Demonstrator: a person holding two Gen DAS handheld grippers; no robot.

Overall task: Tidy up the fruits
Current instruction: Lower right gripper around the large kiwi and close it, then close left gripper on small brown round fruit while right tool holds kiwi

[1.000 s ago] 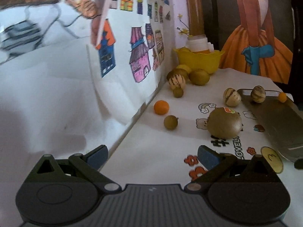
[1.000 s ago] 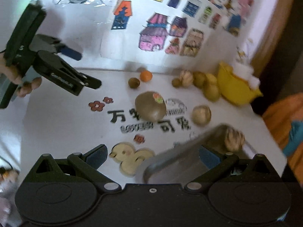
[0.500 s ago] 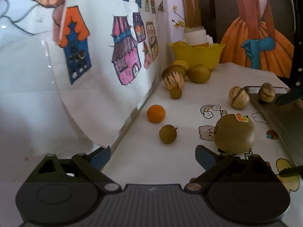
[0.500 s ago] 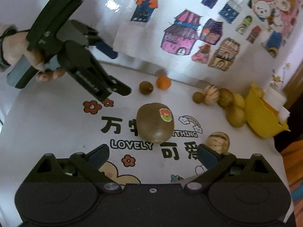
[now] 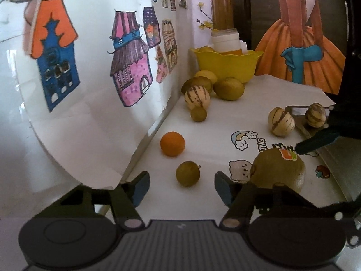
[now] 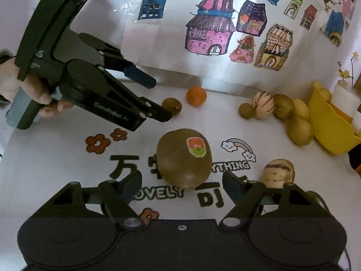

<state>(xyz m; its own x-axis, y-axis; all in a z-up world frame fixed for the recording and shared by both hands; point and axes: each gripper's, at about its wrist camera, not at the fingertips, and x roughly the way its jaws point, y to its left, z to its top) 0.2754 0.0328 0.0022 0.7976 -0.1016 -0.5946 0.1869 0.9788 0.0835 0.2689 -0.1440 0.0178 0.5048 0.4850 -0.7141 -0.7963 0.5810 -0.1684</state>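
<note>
Both grippers have come closer to the fruits. Left gripper (image 5: pixel 181 186) is released, with the small green fruit (image 5: pixel 188 173) just ahead between its fingers. Right gripper (image 6: pixel 181 186) is also released, around the kiwi (image 6: pixel 183 158) lying on the desk (image 6: pixel 56 169).

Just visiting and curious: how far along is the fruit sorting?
Barely begun. One striped fruit sits on the metal tray. Both grippers are open: the left gripper nears a small green fruit, the right gripper nears the kiwi. The orange and others still lie loose.

House drawings (image 6: pixel 209 35) on white wall (image 6: pixel 108 6)
</note>
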